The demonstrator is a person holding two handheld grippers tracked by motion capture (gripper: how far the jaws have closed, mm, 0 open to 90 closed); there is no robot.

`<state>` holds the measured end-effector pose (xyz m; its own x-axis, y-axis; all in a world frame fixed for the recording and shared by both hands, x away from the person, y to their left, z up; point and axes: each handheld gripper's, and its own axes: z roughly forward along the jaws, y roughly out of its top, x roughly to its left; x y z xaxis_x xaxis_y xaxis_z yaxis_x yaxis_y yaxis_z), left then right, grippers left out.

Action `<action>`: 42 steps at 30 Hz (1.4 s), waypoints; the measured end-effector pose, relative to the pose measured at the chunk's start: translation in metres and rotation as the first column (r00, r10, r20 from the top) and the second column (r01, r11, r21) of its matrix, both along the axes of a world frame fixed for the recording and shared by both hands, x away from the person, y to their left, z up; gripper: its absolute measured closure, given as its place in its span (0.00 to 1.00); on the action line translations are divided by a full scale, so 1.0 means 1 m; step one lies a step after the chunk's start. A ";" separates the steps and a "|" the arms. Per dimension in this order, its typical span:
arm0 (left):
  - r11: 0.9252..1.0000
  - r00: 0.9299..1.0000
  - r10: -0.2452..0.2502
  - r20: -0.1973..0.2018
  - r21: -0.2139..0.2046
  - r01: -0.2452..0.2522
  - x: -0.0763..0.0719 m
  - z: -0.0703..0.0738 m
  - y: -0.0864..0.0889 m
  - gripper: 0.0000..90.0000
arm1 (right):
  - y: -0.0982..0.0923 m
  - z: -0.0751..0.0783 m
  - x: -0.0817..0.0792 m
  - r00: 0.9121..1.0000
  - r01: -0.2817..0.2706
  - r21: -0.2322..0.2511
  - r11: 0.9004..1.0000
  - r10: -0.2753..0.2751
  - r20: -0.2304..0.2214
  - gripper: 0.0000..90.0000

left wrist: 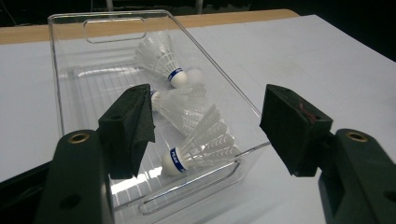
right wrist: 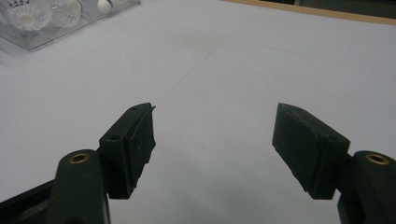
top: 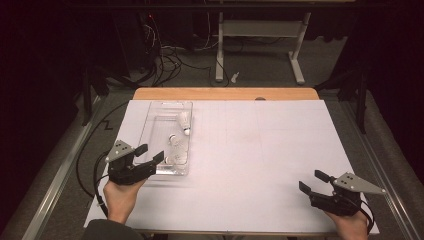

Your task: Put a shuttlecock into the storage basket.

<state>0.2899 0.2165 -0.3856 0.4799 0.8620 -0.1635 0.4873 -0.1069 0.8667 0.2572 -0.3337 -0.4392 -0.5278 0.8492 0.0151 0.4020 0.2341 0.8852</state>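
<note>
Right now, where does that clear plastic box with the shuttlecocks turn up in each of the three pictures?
High view: the clear box lies left of centre on the white table cover, just beyond the left tool.
Left gripper view: it takes up the middle, its near rim between the open jaws.
Right gripper view: one corner sits at the top left, far off.
Shared landmark: the shuttlecocks inside the box.

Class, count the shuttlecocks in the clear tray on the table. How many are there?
3, all inside the clear tray: far shuttlecock near the handle end, middle shuttlecock beside the left gripper's pad, near shuttlecock at the front. None looks hidden.
</note>
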 end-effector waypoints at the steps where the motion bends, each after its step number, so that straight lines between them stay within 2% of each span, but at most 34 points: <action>1: 1.000 1.000 0.000 0.002 0.001 0.000 -0.001 0.000 0.000 0.39 | 0.000 0.000 0.000 1.000 0.001 -0.001 1.000 -0.001 0.000 0.33; 19: 1.000 1.000 0.002 0.016 -0.002 -0.002 -0.016 -0.004 0.001 0.37 | 0.000 0.000 0.000 1.000 0.001 0.002 1.000 -0.001 0.000 0.33; 42: 0.999 0.999 0.034 0.019 -0.012 -0.033 -0.029 -0.014 0.006 0.37 | -0.001 0.000 0.000 1.000 0.002 0.003 1.000 -0.002 0.001 0.33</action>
